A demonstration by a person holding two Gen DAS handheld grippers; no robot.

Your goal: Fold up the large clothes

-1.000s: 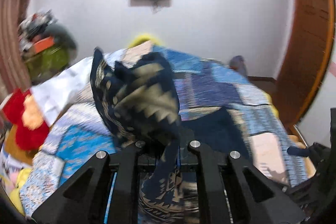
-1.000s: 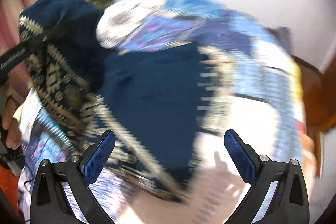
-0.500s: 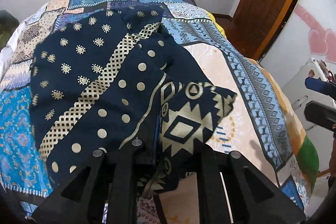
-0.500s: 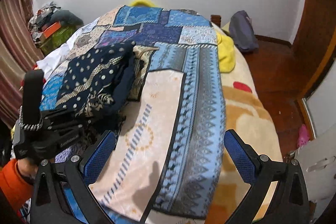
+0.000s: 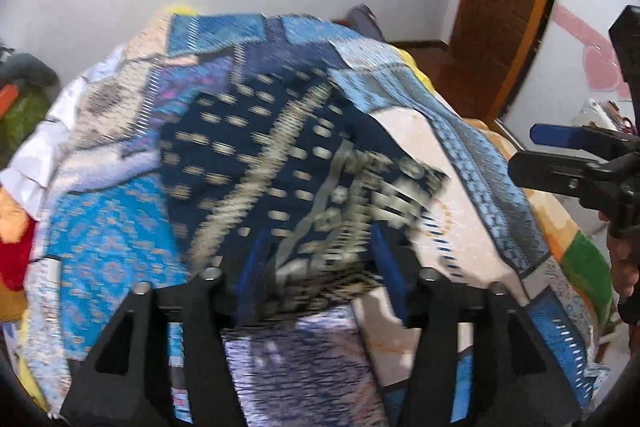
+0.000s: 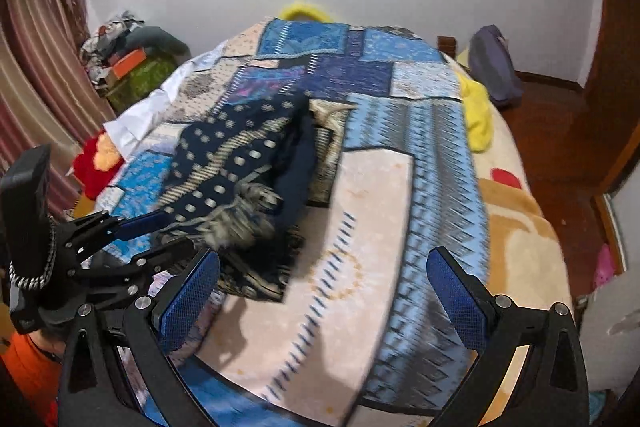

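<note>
Garment (image 5: 280, 163) lies on the bed (image 5: 460, 187), near hem between the fingers of the left gripper (image 5: 316, 275), long axis running away from it. Left jaws have just been opening, hem loose between them. Right gripper (image 6: 324, 291) spread, empty, off to the garment's right, farther away; both pitched down.
</note>
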